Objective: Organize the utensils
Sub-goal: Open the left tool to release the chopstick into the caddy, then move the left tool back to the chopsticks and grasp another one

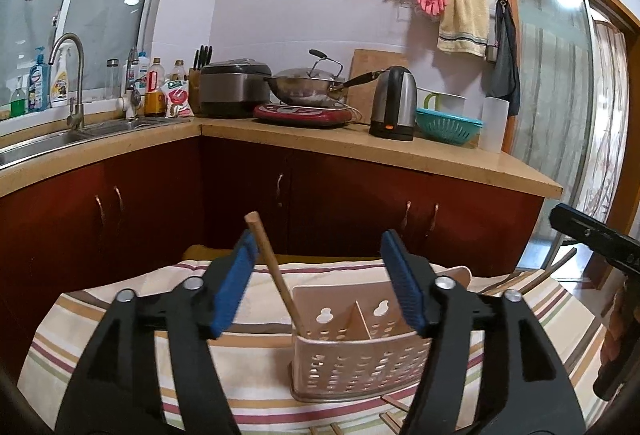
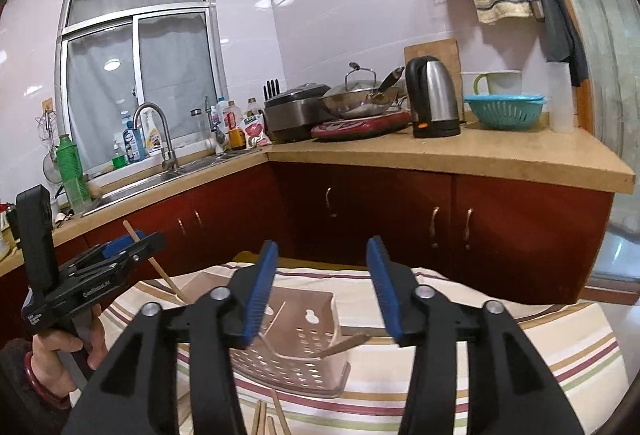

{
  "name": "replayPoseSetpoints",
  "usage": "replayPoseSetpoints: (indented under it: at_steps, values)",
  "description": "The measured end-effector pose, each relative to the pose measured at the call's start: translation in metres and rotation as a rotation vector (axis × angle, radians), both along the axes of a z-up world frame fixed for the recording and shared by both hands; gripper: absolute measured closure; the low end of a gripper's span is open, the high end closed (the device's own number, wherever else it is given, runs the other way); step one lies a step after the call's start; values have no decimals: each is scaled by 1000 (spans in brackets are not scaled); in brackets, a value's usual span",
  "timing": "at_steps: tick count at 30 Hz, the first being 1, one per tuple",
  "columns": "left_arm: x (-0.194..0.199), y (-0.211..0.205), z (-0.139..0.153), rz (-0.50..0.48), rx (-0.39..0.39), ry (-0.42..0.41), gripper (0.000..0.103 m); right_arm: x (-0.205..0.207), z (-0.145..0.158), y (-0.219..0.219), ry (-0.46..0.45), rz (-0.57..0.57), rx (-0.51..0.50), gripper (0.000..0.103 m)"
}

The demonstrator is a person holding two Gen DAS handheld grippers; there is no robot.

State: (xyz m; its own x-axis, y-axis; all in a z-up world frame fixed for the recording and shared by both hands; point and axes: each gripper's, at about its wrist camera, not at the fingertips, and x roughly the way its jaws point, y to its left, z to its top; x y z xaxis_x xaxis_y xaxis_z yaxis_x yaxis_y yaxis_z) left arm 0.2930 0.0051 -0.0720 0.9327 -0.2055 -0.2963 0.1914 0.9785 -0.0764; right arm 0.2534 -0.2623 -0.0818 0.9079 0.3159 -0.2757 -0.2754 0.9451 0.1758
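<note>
A: Left gripper (image 1: 316, 247): jaws spread, blue pads apart. A wooden chopstick (image 1: 272, 267) stands tilted between them, just beside the left pad; whether it touches that pad I cannot tell. Nothing is pinched.

B: And its lower end?

A: Inside the left compartment of the perforated utensil holder (image 1: 360, 359), directly below and ahead of those jaws.

B: Right gripper (image 2: 322, 259): jaws likewise spread, nothing between the pads. Beyond and below them lies the same holder (image 2: 304, 363); a brown utensil handle (image 2: 344, 345) juts out over its right rim.

A: The holder rests on a striped cloth (image 2: 520, 367). More chopsticks (image 2: 276, 415) lie flat on the cloth, nearer than the holder, under the right gripper.

B: To the left of the right gripper, a hand (image 2: 64, 351) grips the other tool.

A: Farther out: red cabinets, a counter (image 1: 400, 147), a kettle (image 1: 394, 103), a wok (image 1: 308, 85) and a teal colander (image 1: 448, 125).
</note>
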Motion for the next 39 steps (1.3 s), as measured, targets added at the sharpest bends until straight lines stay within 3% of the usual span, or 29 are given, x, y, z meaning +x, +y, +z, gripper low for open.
replayPoseSetpoints:
  at_steps: [2,9,13,23,30,39]
  values:
    - [-4,4,1,12,-8,-5,26,-3,2,-3,-9,-12,-7,47]
    - [-29,18,1,56,-29,-3,22,-35,5,-11,-32,-44,-33,46]
    - [-60,24,-7,84,-31,-6,22,-65,-10,-12,-27,-41,-49,46]
    - [-149,28,-58,123,-16,53,22,-136,-88,-16,83,-28,-61,49]
    - [-191,30,-104,138,48,152,22,-166,-145,-11,196,14,-96,55]
    - [-215,31,-151,133,60,288,25,-170,-172,-7,305,20,-111,66]
